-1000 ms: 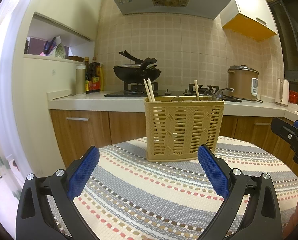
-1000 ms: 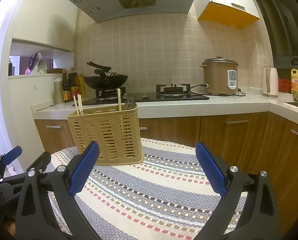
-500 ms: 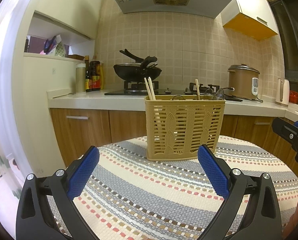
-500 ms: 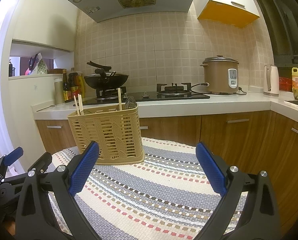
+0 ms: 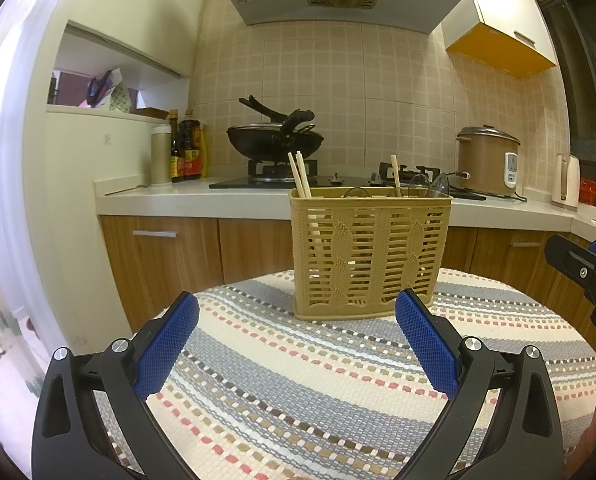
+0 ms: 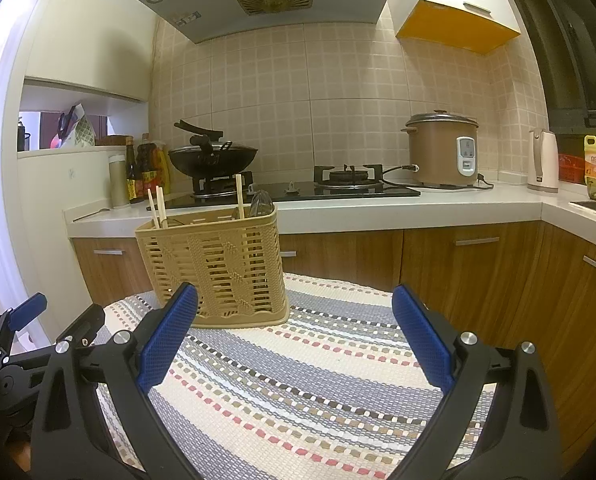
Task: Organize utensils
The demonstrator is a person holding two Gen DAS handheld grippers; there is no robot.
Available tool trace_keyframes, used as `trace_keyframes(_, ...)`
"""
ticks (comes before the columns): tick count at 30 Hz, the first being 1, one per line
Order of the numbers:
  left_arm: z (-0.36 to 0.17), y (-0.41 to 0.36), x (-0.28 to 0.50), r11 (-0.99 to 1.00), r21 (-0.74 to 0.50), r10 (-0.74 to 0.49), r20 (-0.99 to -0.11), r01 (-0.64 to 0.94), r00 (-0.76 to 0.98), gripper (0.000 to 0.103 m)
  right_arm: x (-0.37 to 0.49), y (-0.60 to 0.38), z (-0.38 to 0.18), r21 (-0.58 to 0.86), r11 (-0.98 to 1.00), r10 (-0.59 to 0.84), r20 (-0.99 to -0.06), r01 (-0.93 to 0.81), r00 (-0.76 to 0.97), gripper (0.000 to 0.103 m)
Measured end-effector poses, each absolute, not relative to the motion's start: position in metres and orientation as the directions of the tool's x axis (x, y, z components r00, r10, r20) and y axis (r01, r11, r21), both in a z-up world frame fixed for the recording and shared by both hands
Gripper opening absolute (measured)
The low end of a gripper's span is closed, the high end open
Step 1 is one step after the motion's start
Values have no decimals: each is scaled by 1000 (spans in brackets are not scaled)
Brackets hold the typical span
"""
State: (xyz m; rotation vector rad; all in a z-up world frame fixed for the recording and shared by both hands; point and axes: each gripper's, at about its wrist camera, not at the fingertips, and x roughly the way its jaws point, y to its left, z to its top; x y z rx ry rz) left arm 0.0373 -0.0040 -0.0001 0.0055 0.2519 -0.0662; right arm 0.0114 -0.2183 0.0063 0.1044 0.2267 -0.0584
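A tan slatted utensil basket (image 5: 367,254) stands upright on the striped table mat (image 5: 298,380); it also shows in the right wrist view (image 6: 218,266). Wooden chopsticks (image 5: 299,174) and spoon bowls (image 5: 433,186) stick out of its top. My left gripper (image 5: 298,308) is open and empty, low over the mat in front of the basket. My right gripper (image 6: 294,300) is open and empty, to the right of the basket. Each gripper shows at the edge of the other's view.
Behind the table runs a kitchen counter (image 6: 377,212) with a black wok (image 5: 274,142), a gas hob (image 6: 345,178), a brown rice cooker (image 6: 441,148), bottles (image 5: 184,148) and a kettle (image 6: 543,160). Wooden cabinets (image 6: 477,264) stand below it.
Both views have shifted very slightly; the basket sits marginally higher in frame. Both grippers stay open and empty.
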Motion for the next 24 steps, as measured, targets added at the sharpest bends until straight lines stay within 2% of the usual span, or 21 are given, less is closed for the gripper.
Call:
trace_keyframes(11, 2, -8, 34, 997, 6, -80, -231, 83, 970, 95, 12, -217, 5, 94, 993, -47, -228, 70, 973, 93)
trace_keyframes(15, 4, -10, 27, 996, 22, -76, -192, 82, 978, 96, 12, -219, 4, 92, 993, -48, -228, 70, 972, 93)
trace_keyframes(24, 6, 3, 31, 993, -50, -116, -218, 107, 969, 96, 13, -219, 3, 89, 993, -52, -231, 74, 972, 93)
